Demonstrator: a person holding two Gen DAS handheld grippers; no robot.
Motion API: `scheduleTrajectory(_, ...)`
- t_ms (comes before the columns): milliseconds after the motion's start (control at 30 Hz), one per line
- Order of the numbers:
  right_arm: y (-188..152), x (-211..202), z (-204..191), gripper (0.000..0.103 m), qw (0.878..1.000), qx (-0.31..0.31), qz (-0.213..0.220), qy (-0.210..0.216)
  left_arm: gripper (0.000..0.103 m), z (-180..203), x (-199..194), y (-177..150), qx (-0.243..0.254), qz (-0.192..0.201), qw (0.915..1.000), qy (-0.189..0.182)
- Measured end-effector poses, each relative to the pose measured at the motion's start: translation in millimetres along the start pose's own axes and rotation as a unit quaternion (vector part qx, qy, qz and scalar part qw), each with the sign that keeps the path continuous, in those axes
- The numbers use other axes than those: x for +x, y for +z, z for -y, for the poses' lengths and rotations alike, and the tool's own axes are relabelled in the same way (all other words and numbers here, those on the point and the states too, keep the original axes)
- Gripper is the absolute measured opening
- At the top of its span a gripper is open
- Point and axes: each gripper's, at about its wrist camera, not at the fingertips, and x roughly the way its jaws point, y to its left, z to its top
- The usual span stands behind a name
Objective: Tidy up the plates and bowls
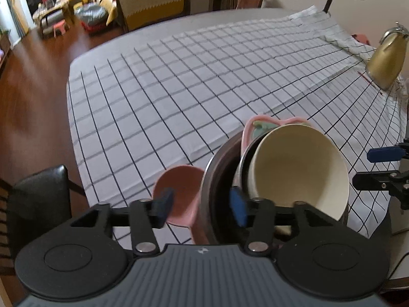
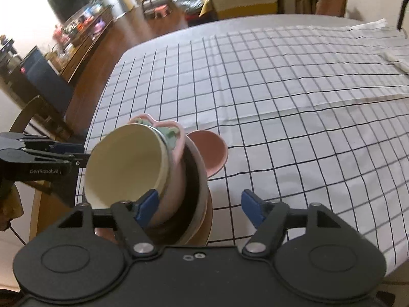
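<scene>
Cream bowl (image 1: 299, 168) tops a tilted nest of dishes at lower centre of the left wrist view: under it a pink scalloped dish (image 1: 258, 124) with a green piece inside, then a dark brown bowl (image 1: 217, 192), all on the checked cloth (image 1: 179, 89) over the desk (image 1: 153, 28). Small pink bowl (image 1: 179, 194) sits just beside the nest, lower left of it.

Left tool (image 1: 202, 204): jaws apart, straddling the brown bowl's rim and the pink bowl, nothing clamped. Right tool (image 2: 200, 204): jaws apart, left pad touching or just beside the cream bowl's wall (contact unclear).

Step, as judged: stack gathered, pink bowl not yet nested. Next move calls for steadying the leaning stack before closing on anything.

Stack's base is cut off behind both tool bodies; green piece too hidden to identify
</scene>
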Motion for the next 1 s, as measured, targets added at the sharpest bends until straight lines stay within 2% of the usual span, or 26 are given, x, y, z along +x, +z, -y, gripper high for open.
scheduleTrajectory(100, -10.7, -10.7, -8.3, 0.08, 1.0, 0.011, 0.022, -0.013, 0.057, -2.5, -9.1, -3.5, 0.009, 0.013, 0.9998, -0.01)
scheduleTrajectory(233, -21.2, -22.8, -15.3, 0.085, 0.998, 0.035, 0.051, -0.03, 0.073, -3.9, -22.0, -9.4, 0.023, 0.036, 0.9989, -0.022)
scheduleTrajectory(400, -34.5, -38.4, -25.0, 0.087, 0.993, 0.057, 0.09, -0.046, 0.077, -3.0, -39.6, -15.7, 0.036, 0.067, 0.9965, -0.034)
scheduleTrajectory(567, -45.8, -53.9, -38.6, 0.096, 0.986, 0.068, 0.137, -0.063, 0.083, 1.9, -57.4, -20.8, 0.045, 0.103, 0.9928, -0.04)
scheduleTrajectory(600, -47.9, -57.3, -41.1, 0.098, 0.985, 0.069, 0.147, -0.066, 0.086, 3.3, -60.5, -21.7, 0.046, 0.111, 0.992, -0.041)
scheduleTrajectory(667, -51.6, -61.6, -45.2, 0.1, 0.981, 0.072, 0.163, -0.072, 0.101, 5.4, -65.8, -23.3, 0.044, 0.12, 0.9909, -0.043)
scheduleTrajectory(1000, -68.3, -78.1, -63.2, 0.103, 0.967, 0.095, 0.216, -0.099, 0.101, 10.0, -85.0, -36.1, 0.029, 0.158, 0.9834, -0.084)
